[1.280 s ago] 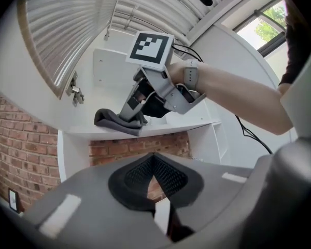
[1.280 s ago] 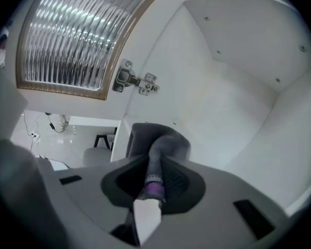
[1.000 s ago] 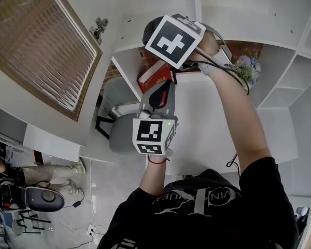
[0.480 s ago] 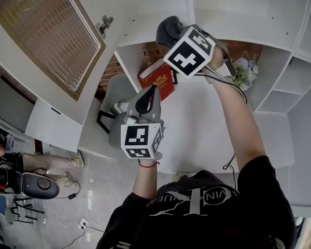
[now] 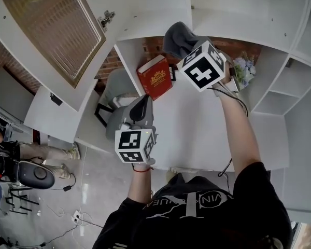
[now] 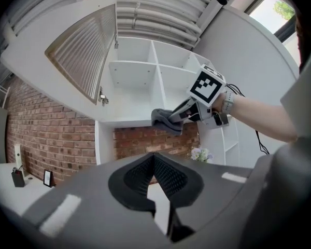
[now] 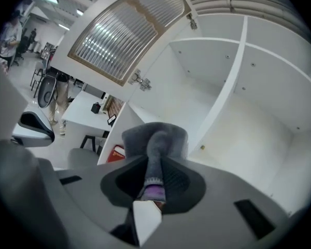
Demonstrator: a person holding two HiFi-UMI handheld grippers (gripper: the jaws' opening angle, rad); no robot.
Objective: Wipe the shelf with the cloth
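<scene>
My right gripper (image 7: 154, 166) is shut on a grey cloth (image 7: 156, 138), held up at the front edge of a white shelf board (image 5: 145, 32). In the head view the cloth (image 5: 177, 37) bunches just past the right gripper (image 5: 189, 48). The left gripper view shows the cloth (image 6: 166, 120) against that same shelf board's edge (image 6: 125, 122). My left gripper (image 6: 154, 174) is shut with nothing in it and hangs lower (image 5: 143, 101), beside the desk.
A red book (image 5: 155, 77) stands in the compartment under the shelf, against a brick wall (image 6: 36, 134). A small bunch of flowers (image 5: 244, 67) sits to the right. An open cabinet door with a ribbed glass pane (image 5: 54, 25) hangs on the left. A grey chair (image 5: 119, 95) stands below.
My right gripper has carried the cloth up and to the right, to the shelf edge. My left gripper has dropped lower and to the left.
</scene>
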